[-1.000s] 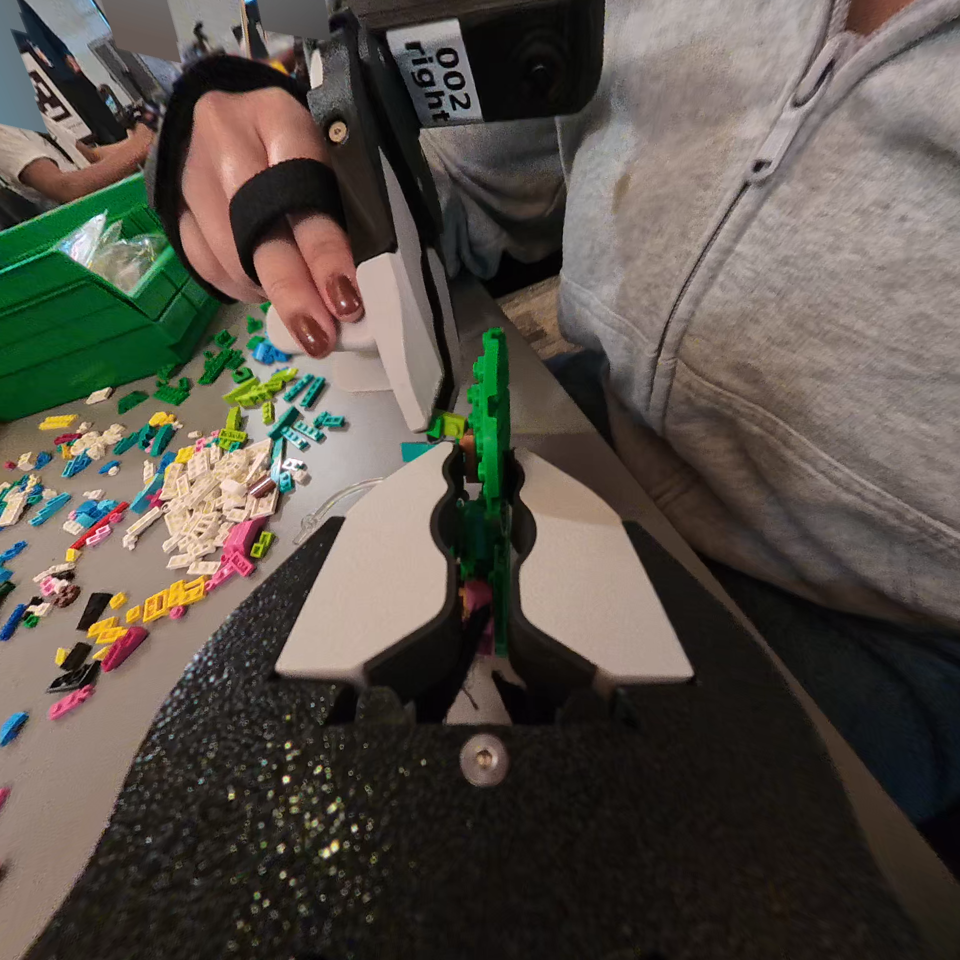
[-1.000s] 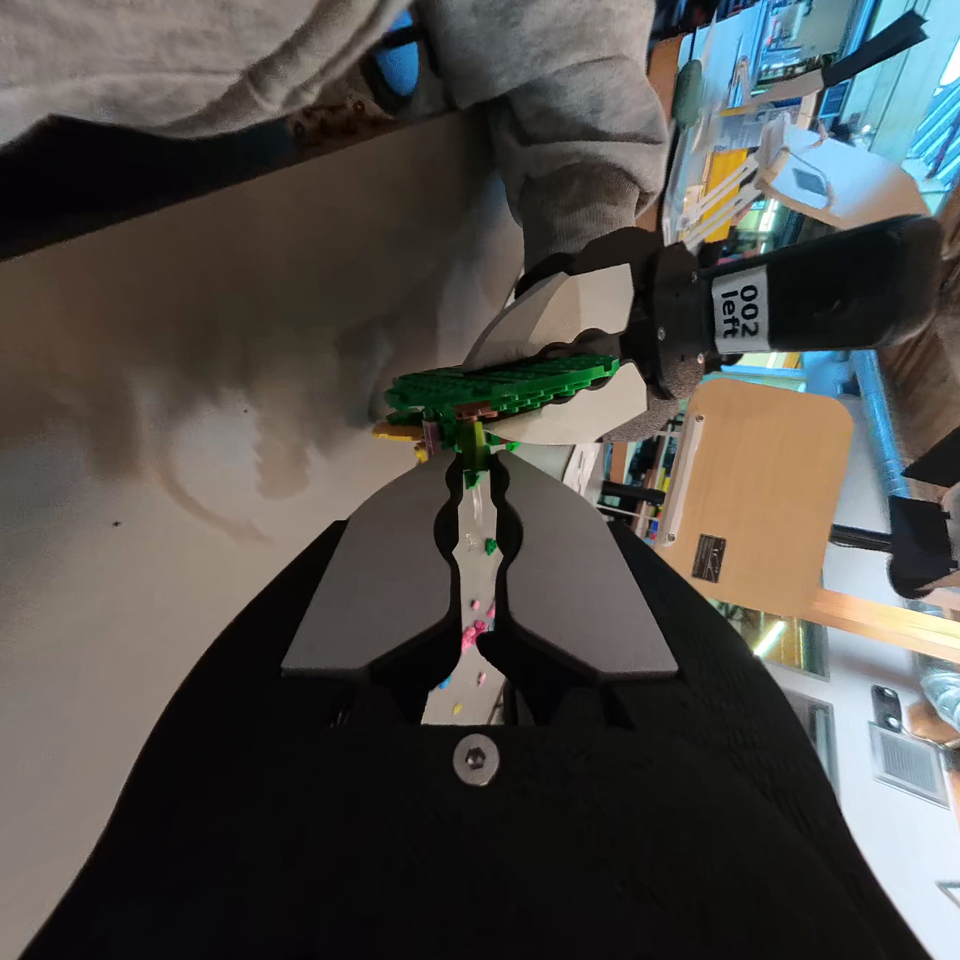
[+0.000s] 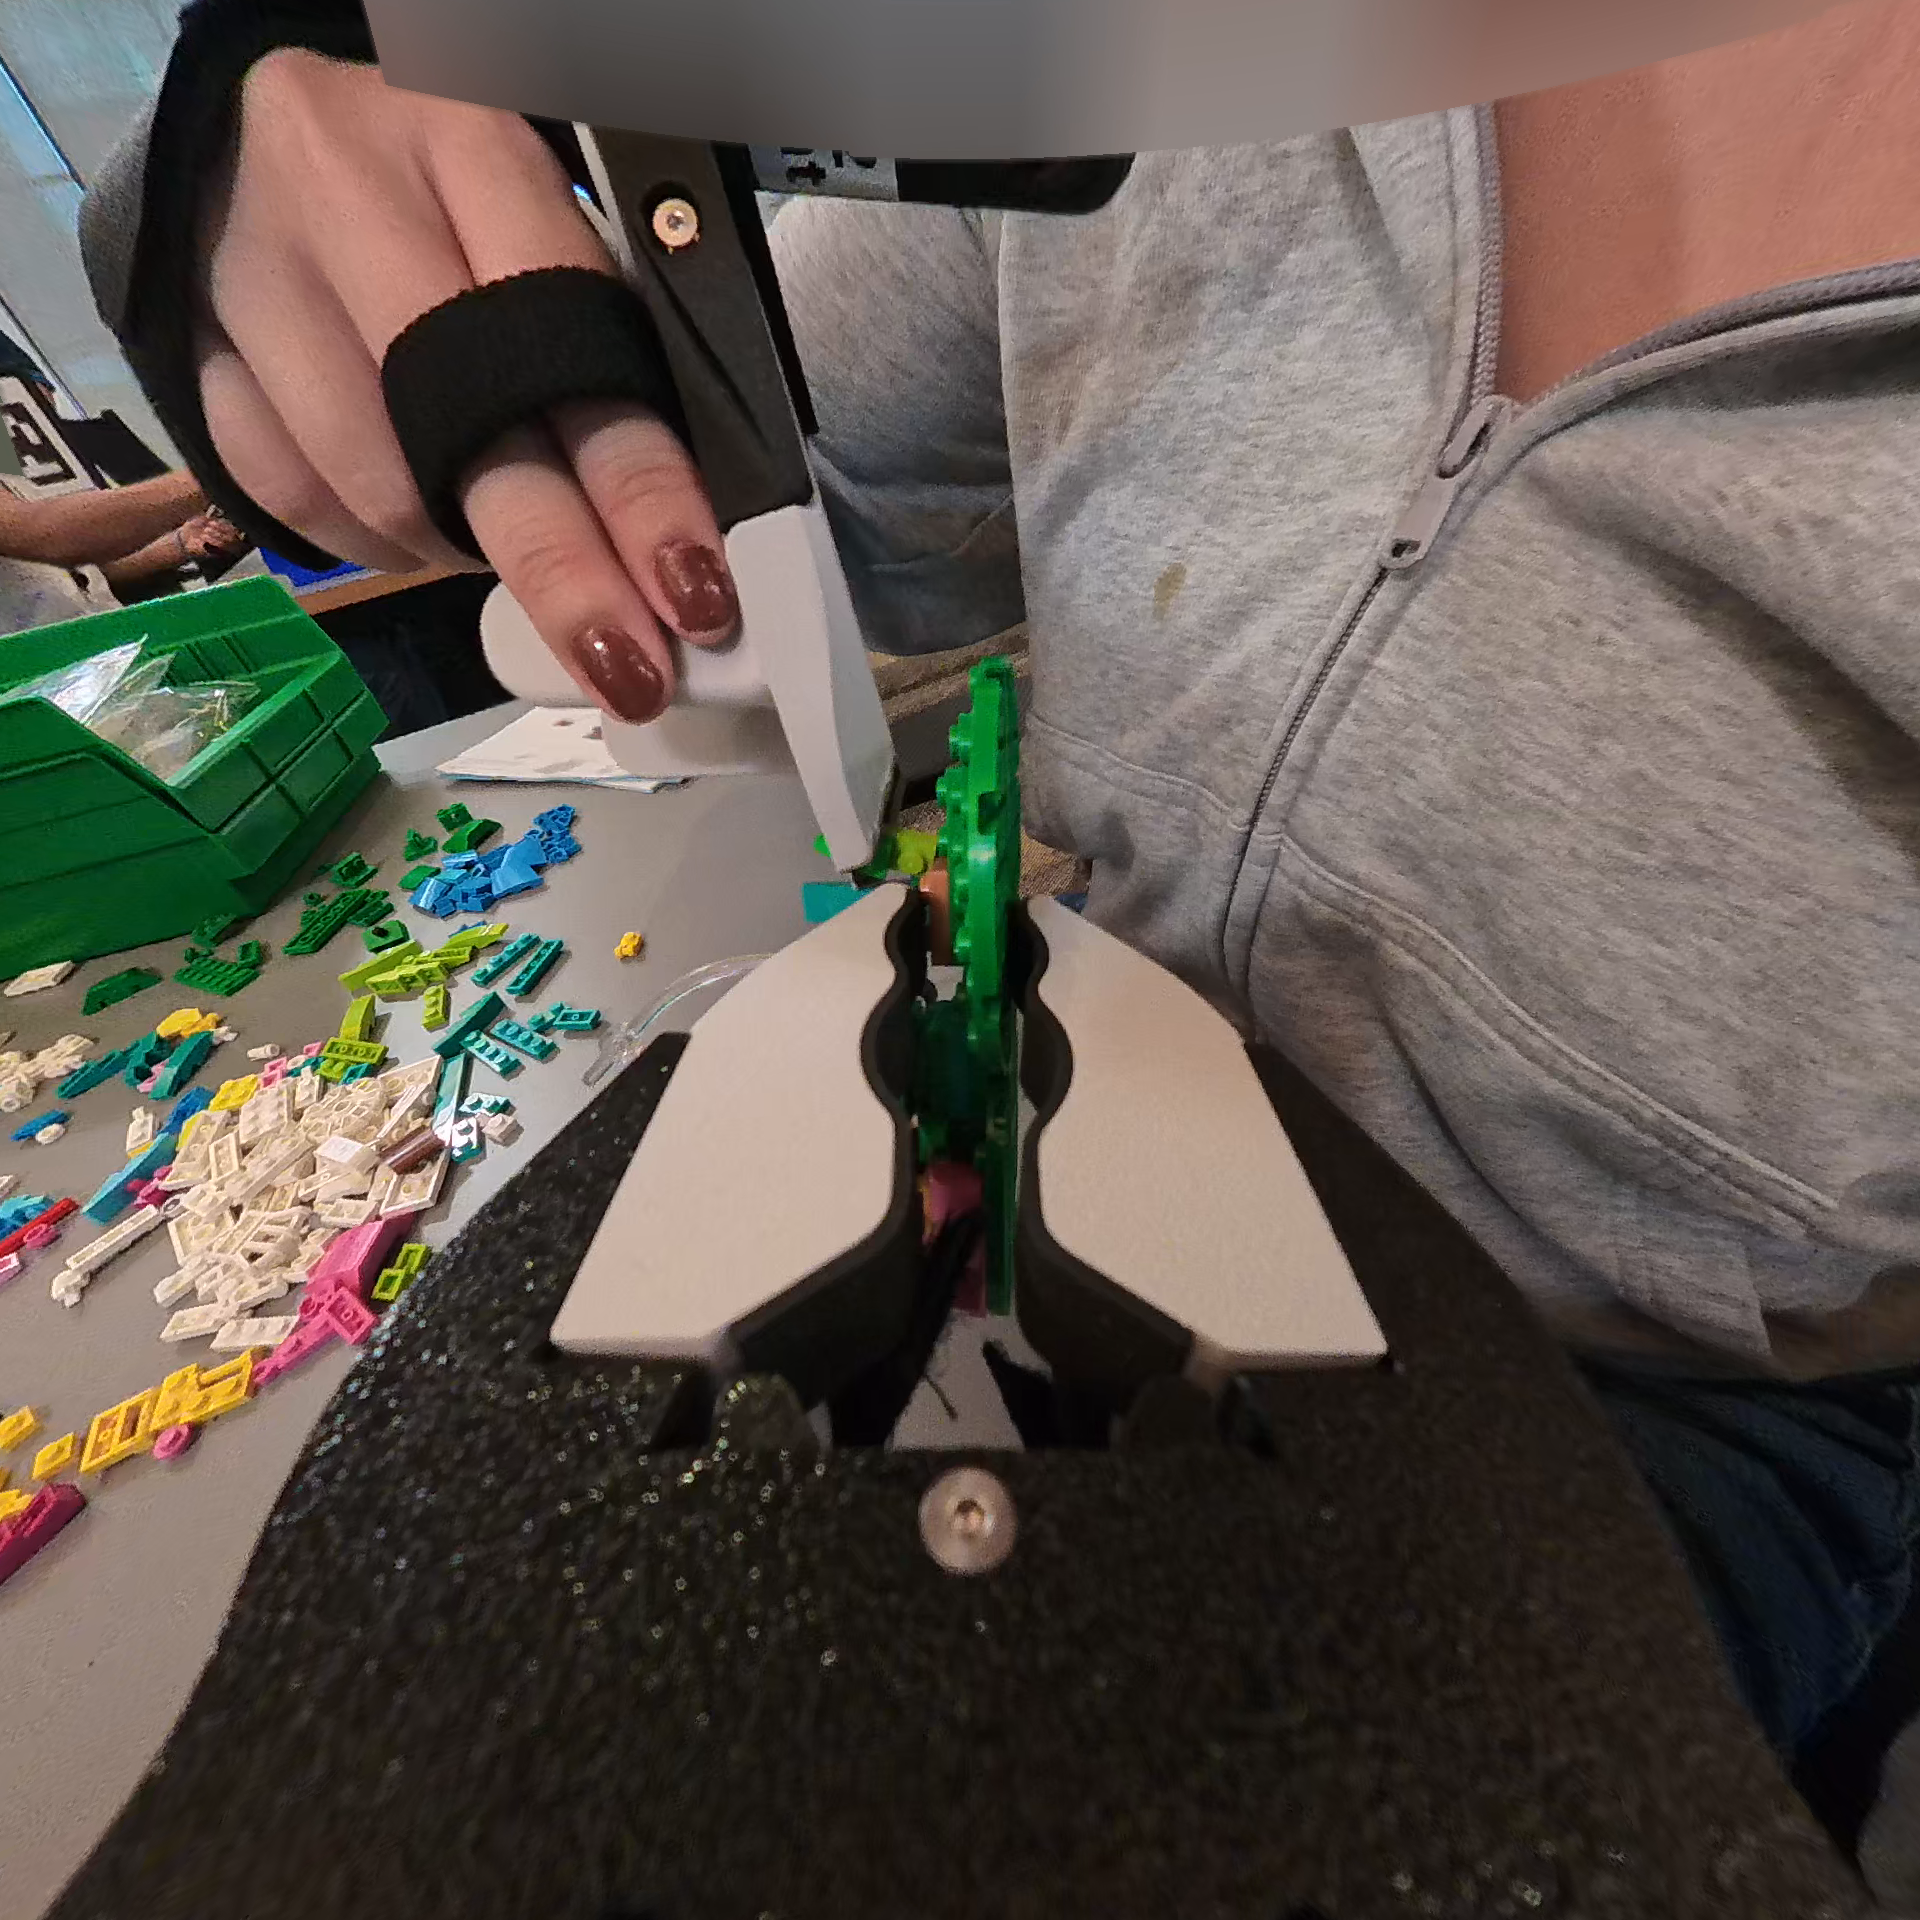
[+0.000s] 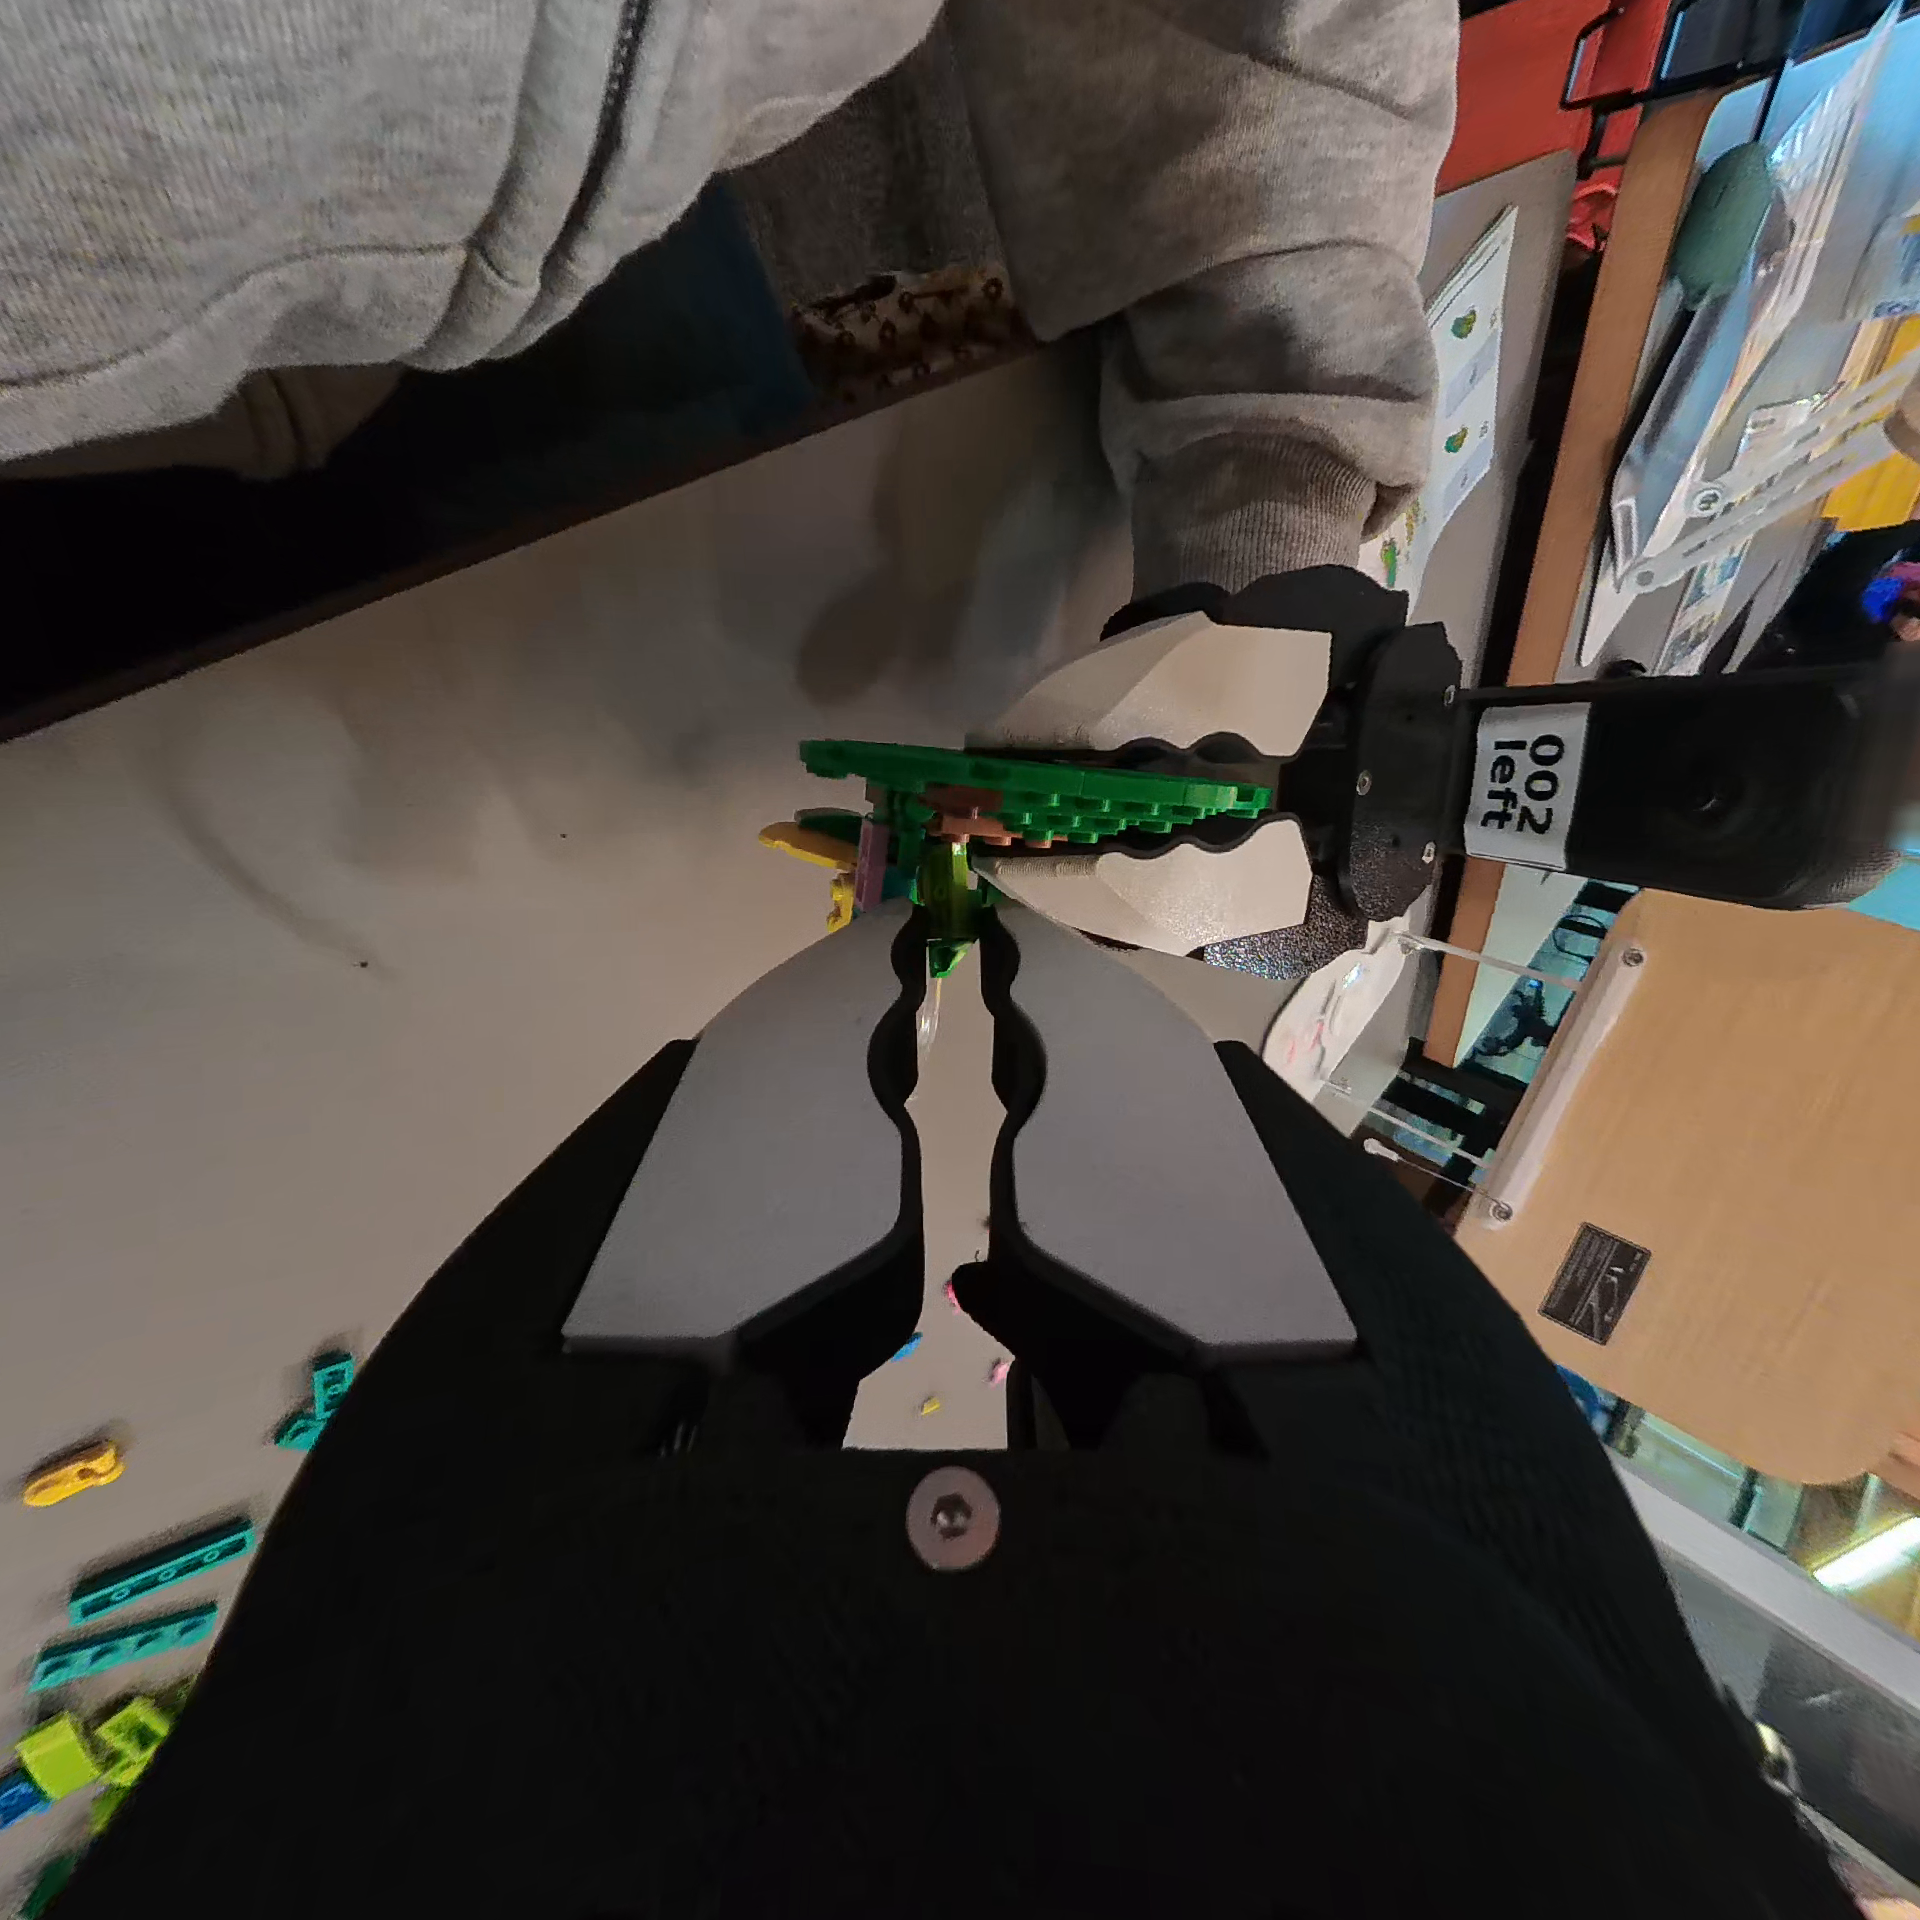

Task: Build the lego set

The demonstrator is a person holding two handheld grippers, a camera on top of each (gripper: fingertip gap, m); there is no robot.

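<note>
A: Status, left tongs (image 3: 971, 914)?

B: Nearly shut, pads clamped on both faces of a green studded plate (image 3: 987, 790). Plate held edge-on, clear of the tabletop (image 3: 665, 862), close to the person's chest.

A: Right tongs (image 4: 948, 925)?

B: Narrow gap, tips pinching a small lime piece (image 4: 943, 883). Piece pressed up against the plate's studded side, next to a brown piece (image 4: 961, 810). Full seating: cannot tell.

A: Already fixed on the plate?

B: Brown, pink (image 4: 871, 862) and yellow (image 4: 795, 842) bits, plus darker green parts. Exact qty hidden by the pads.

A: Not yet attached?

B: Loose bricks on the tabletop, approx. sorted by colour: white heap (image 3: 301, 1153), blue heap (image 3: 488, 862), also teal, lime, green, pink, yellow groups. Too many to count.

A: Counts, rest?

B: Tongs: 2. Plate assy: 1. Lime piece in grip: 1. Green bin (image 3: 156, 790) w/ clear bags: 1. Paper sheet (image 3: 551, 753): 1. Lone yellow stud (image 3: 627, 945): 1.
</note>
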